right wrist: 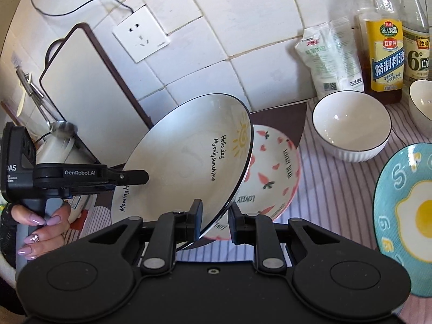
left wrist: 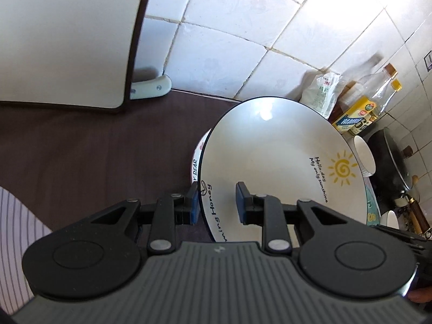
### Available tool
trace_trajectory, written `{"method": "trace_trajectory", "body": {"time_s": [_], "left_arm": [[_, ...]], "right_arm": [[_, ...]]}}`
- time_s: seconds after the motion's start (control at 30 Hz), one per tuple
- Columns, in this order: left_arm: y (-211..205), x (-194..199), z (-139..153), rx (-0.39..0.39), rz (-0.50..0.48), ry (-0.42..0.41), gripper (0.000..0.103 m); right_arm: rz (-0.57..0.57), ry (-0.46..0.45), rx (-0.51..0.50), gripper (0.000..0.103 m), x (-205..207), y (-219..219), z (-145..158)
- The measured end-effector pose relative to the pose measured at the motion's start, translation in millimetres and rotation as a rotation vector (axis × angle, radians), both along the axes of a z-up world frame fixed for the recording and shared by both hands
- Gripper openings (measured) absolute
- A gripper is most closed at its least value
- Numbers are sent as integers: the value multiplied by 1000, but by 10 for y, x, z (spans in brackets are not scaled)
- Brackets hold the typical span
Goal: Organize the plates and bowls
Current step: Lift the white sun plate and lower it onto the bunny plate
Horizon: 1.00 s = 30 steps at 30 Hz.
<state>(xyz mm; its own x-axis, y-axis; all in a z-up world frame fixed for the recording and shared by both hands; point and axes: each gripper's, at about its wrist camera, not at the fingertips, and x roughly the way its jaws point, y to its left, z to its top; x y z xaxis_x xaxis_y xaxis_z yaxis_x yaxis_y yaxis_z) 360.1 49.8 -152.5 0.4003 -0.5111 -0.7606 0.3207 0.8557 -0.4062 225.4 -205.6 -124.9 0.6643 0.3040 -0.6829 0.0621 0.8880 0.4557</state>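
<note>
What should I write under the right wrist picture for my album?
Two grippers tilt a white sun-print plate over a pink strawberry bowl on a striped cloth.

Harsh glare upper right (blown-out tiles (left wrist: pixel 364 13)), fisheye-bent edges.

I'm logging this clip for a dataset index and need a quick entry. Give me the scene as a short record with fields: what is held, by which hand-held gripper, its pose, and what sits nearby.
held item: sun plate, white with dark rim
left hand-held gripper: fingers straddle the plate rim, gap visible
right hand-held gripper: fingers straddle the opposite rim, not closed
plate pose: tilted, lifted above pink-patterned bowl
nearby dishes: white ribbed bowl; blue egg plate
surface: striped cloth
background: cutting board, sauce bottles
</note>
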Motion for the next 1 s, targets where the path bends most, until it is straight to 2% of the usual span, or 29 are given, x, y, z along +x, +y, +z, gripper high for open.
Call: {"method": "trace_trajectory", "body": {"time_s": [0.13,0.6,1.0], "left_arm": [[-86,42,-67,39,-14,4,24],[-263,165,-296,103,-61,25,25],[-387,217,-375,222,-63,36,26]], "right_arm": [[5,13,-14,25,71,-43,-61],[-7,75,24,25,152,-158,-352],[-54,136,134,26,136,-169,-557]]}}
